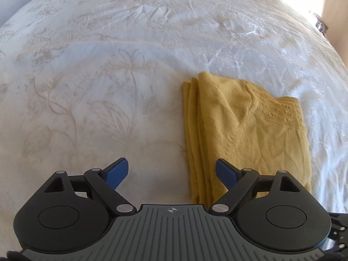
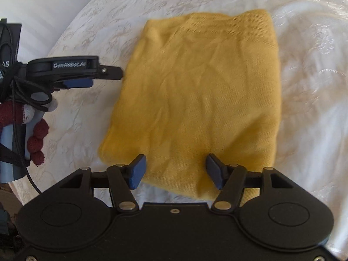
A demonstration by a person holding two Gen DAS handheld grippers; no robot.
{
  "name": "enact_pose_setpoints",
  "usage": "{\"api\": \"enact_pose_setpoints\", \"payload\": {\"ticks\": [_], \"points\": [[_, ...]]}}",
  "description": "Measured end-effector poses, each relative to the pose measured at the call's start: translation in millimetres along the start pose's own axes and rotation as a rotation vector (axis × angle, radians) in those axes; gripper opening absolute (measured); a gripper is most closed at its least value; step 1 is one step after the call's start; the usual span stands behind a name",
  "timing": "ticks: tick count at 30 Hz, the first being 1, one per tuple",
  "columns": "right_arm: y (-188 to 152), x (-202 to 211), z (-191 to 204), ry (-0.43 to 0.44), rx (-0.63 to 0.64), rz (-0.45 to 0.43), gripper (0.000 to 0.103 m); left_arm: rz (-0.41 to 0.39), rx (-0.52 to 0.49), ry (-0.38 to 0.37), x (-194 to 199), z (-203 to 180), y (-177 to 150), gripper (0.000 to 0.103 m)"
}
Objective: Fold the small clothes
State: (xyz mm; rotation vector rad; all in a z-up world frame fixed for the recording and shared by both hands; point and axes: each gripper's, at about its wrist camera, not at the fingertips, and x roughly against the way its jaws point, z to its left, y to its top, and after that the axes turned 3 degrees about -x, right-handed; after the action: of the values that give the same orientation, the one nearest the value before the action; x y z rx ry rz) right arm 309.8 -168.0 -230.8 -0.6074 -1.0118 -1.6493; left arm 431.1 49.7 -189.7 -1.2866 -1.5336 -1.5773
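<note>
Folded mustard-yellow knit garment [image 2: 195, 100] on white embroidered bedspread [image 1: 87, 76]: soft, light, limp.
Left gripper [image 1: 171, 174] and right gripper [image 2: 174, 171] released, empty; best pinched at the garment's layered near edge.

White floral-embroidered bedspread [image 1: 108, 76], creased, sunlit at its far right corner
</note>
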Motion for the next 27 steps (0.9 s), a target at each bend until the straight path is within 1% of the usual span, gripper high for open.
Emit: {"api": "enact_pose_setpoints", "payload": {"ticks": [1, 2, 3, 5, 7, 8, 9, 10, 12, 15, 17, 19, 22, 24, 27], "points": [[0, 1, 5, 0.014, 0.021, 0.0, 0.076, 0.011, 0.008, -0.028, 0, 0, -2, 0.088], [0, 3, 9, 0.026, 0.042, -0.004, 0.076, 0.021, 0.014, -0.056, -1, -1, -5, 0.088], [0, 7, 10, 0.034, 0.054, -0.01, 0.076, 0.023, 0.016, -0.069, -1, -2, -6, 0.088], [3, 19, 7, 0.04, 0.056, -0.028, 0.081, 0.014, 0.004, -0.072, 1, -5, -9, 0.09], [6, 32, -1, 0.025, 0.051, -0.064, 0.1, 0.003, -0.021, -0.063, 2, -9, -8, 0.091], [9, 39, -7, 0.011, 0.046, -0.088, 0.102, 0.0, -0.029, -0.064, 2, -11, -7, 0.091], [13, 47, -13, -0.013, 0.037, -0.116, 0.102, -0.001, -0.03, -0.07, 1, -12, -5, 0.092], [17, 53, -20, -0.035, 0.029, -0.137, 0.102, -0.003, -0.027, -0.076, -1, -12, -2, 0.095], [28, 62, -36, -0.078, 0.01, -0.177, 0.102, -0.009, -0.021, -0.08, -4, -13, 5, 0.096], [48, 64, -60, -0.115, -0.031, -0.197, 0.102, -0.01, -0.023, -0.081, -14, -14, 18, 0.096], [61, 60, -74, -0.116, -0.06, -0.205, 0.102, 0.002, -0.029, -0.086, -24, -15, 26, 0.096], [72, 53, -87, -0.104, -0.089, -0.201, 0.102, 0.02, -0.035, -0.084, -35, -16, 32, 0.096], [86, 38, -101, -0.054, -0.135, -0.189, 0.102, 0.047, -0.046, -0.078, -51, -15, 39, 0.096], [93, 25, -111, -0.008, -0.178, -0.174, 0.102, 0.065, -0.038, -0.102, -61, -13, 42, 0.103], [99, 4, -121, 0.057, -0.235, -0.143, 0.102, 0.079, -0.02, -0.134, -71, -10, 45, 0.103]]}}
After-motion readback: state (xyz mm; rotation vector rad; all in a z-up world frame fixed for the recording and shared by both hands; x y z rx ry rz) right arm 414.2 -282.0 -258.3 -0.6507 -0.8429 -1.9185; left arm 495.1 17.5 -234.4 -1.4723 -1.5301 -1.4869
